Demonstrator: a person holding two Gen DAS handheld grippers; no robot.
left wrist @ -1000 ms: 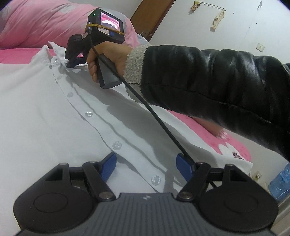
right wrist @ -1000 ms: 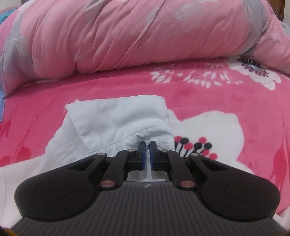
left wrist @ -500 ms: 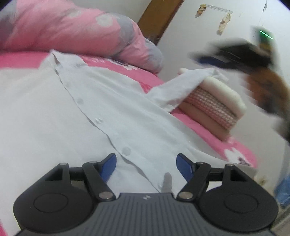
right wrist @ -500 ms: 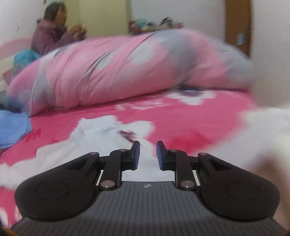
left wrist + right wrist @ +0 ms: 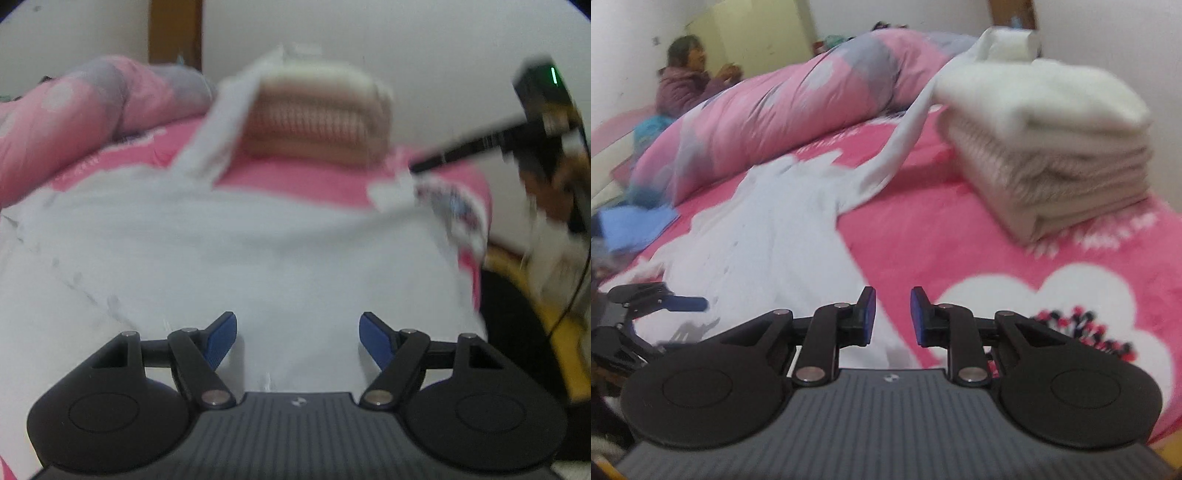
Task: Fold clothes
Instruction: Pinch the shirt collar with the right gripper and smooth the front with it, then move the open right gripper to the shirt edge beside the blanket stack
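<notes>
A white button shirt (image 5: 229,258) lies spread on the pink bed (image 5: 295,181). One sleeve (image 5: 905,140) runs up from it and drapes onto a stack of folded clothes (image 5: 1052,155). My left gripper (image 5: 298,338) hovers low over the shirt body, open, with nothing between its blue pads. My right gripper (image 5: 892,315) is open by a narrow gap and empty, above the shirt's right edge and the bare blanket. In the left wrist view the right gripper (image 5: 421,168) is blurred at the far right, near a corner of the shirt. The left gripper (image 5: 676,301) shows at the lower left of the right wrist view.
A rolled pink and grey quilt (image 5: 794,103) lies along the far side of the bed. A blue cloth (image 5: 631,225) sits at the left. A person (image 5: 690,77) sits in the far left corner. The folded stack (image 5: 314,118) stands beyond the shirt.
My right gripper opened and let go of the white cuff, then swung back toward the near bed edge. The left gripper's view turned right to face the stack, still open.
</notes>
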